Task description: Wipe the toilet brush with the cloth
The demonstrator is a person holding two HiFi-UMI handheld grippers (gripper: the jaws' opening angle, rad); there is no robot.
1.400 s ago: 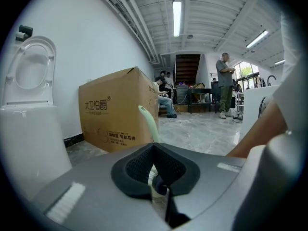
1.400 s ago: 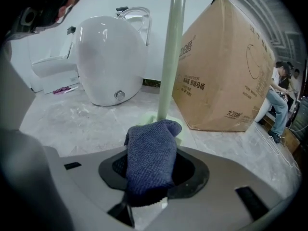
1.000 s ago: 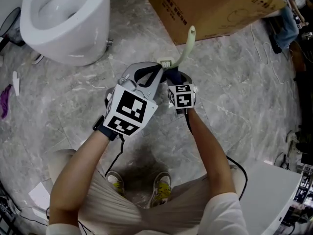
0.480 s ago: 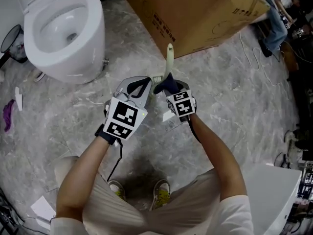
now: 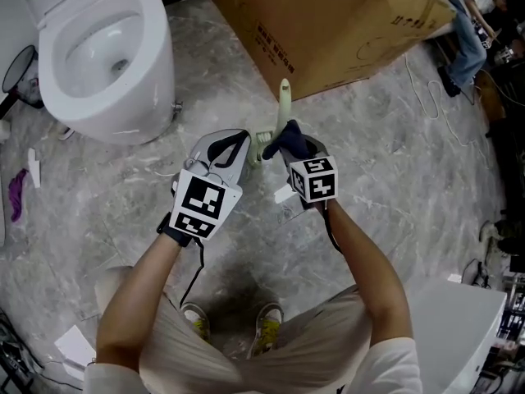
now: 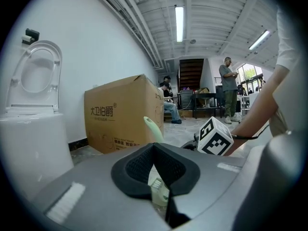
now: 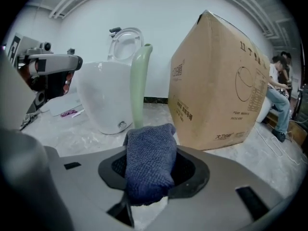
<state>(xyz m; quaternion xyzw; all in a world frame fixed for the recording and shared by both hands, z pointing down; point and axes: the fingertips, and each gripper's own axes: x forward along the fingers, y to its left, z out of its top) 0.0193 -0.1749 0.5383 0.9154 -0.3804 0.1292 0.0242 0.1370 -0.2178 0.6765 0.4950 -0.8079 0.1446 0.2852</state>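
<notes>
Okay, 1 toilet (image 5: 107, 56) left, 1 cardboard box (image 5: 328, 23) ahead; my left gripper (image 5: 248, 151) clamps 1 toilet brush (image 5: 284, 97), right gripper (image 5: 294, 156) clamps 1 cloth (image 7: 149, 162).

left tongs (image 5: 248, 150) clamped, right tongs (image 5: 289, 144) clamped
</notes>
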